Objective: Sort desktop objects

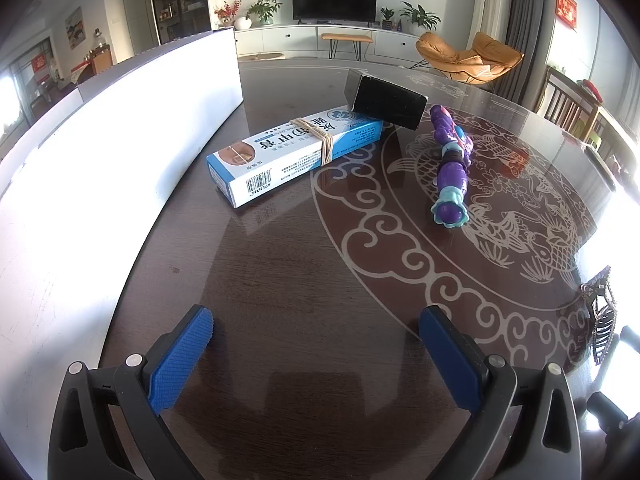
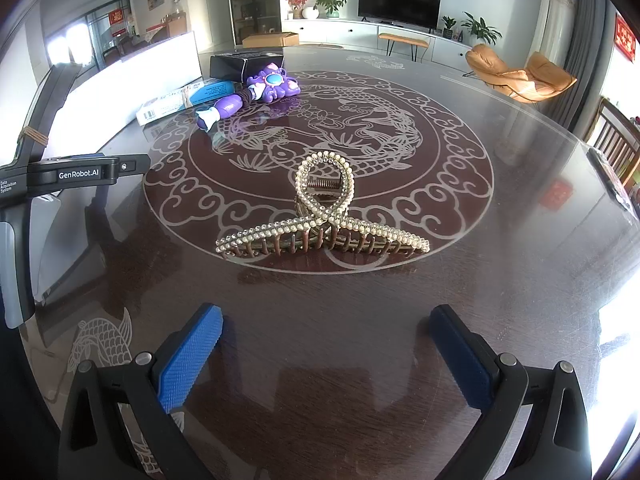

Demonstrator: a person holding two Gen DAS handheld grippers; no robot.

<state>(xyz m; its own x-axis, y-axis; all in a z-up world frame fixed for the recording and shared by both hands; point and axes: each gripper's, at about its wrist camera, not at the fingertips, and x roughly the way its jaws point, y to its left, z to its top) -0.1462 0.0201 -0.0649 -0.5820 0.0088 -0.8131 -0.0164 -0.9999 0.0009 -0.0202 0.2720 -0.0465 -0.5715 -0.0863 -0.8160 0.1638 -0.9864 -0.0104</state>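
One pearl hair claw (image 2: 324, 212) lies mid-table (image 2: 500, 300), its long axis left to right, loop up; far left lie one blue-white carton (image 1: 296, 152), one black box (image 1: 388, 100) and one purple toy wand (image 1: 452, 164), handle pointing near. Both the left hand-held gripper (image 1: 316, 344) and right hand-held gripper (image 2: 326, 342) hang wide apart, empty

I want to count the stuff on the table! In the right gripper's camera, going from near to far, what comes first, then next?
Right gripper → pearl hair clip → purple toy wand → black box. The blue-and-white box overlaps the wand's depth, so I left it out.
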